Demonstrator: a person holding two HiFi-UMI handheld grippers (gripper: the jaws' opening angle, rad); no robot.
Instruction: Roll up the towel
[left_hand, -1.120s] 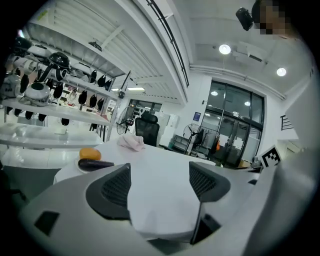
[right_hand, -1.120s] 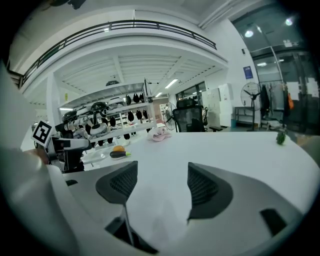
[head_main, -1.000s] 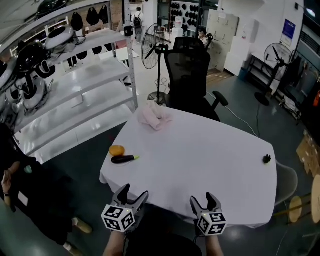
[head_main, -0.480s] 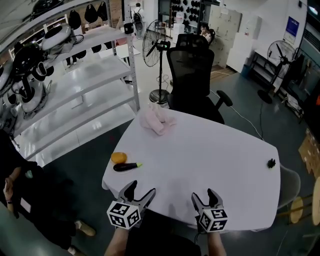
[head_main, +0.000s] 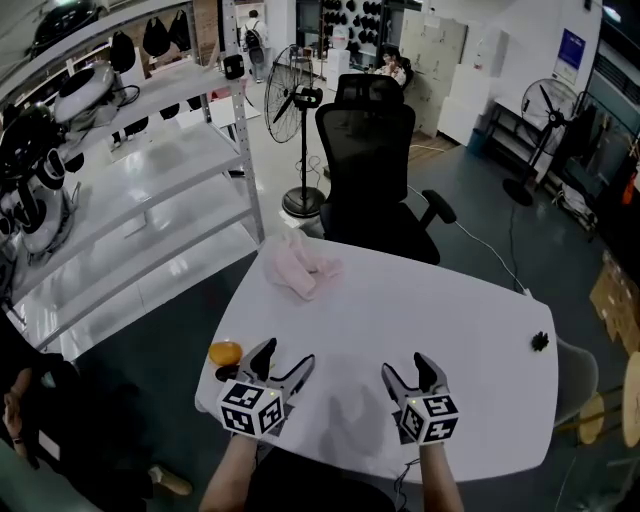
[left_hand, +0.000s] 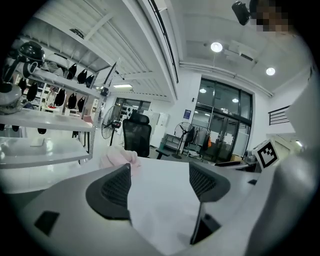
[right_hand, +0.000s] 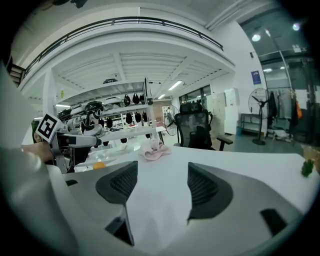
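A crumpled pink towel (head_main: 297, 267) lies at the far left corner of the white table (head_main: 450, 320); the left gripper view shows this towel (left_hand: 118, 158) beyond the jaws, and it sits far off in the right gripper view (right_hand: 156, 150). My left gripper (head_main: 285, 362) hovers over the near edge of the table, open and empty. To its right, my right gripper (head_main: 406, 371) is open too, nothing between its fingers. Both point toward the far side, well short of the towel.
An orange fruit (head_main: 224, 353) lies at the table's left edge beside the left gripper. A small dark object (head_main: 540, 341) sits at the right edge. A black office chair (head_main: 371, 170) stands behind the table, white shelving (head_main: 130, 200) at left, fans beyond.
Both grippers have moved forward over the table's near edge and a little up. The view has advanced with them; the eggplant seen earlier is hidden behind the left gripper.
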